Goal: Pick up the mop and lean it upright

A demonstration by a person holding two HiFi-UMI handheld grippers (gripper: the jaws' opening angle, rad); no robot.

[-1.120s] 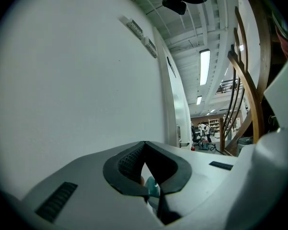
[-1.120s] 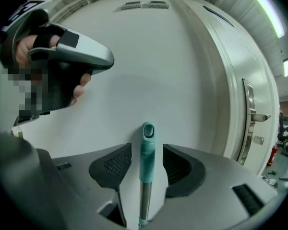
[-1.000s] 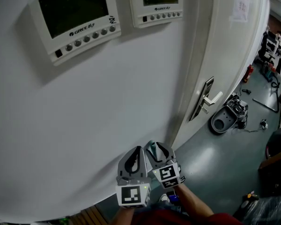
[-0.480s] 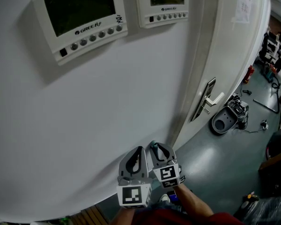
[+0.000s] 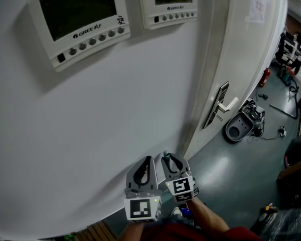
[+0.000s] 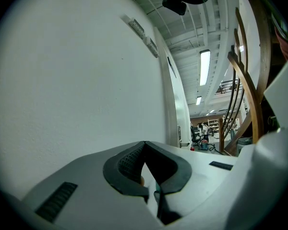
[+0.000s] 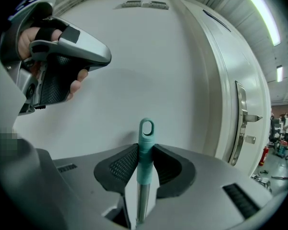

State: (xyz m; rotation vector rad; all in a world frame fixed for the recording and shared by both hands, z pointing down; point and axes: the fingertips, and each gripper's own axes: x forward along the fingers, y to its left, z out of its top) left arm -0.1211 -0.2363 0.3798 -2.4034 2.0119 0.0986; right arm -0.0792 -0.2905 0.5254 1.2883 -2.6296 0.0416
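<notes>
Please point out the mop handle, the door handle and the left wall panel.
mop handle (image 7: 145,152), right gripper view, teal grip
door handle (image 5: 227,106), head view, lever
left wall panel (image 5: 78,9), head view, dark screen

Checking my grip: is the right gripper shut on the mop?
Shut: right gripper, its jaws just closing, presses both sides of the mop handle.

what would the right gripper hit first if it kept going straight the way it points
Most likely the white wall, dead ahead and seemingly close, though depth is unclear. The right gripper, its tongs having just closed on the mop handle, points there.
</notes>
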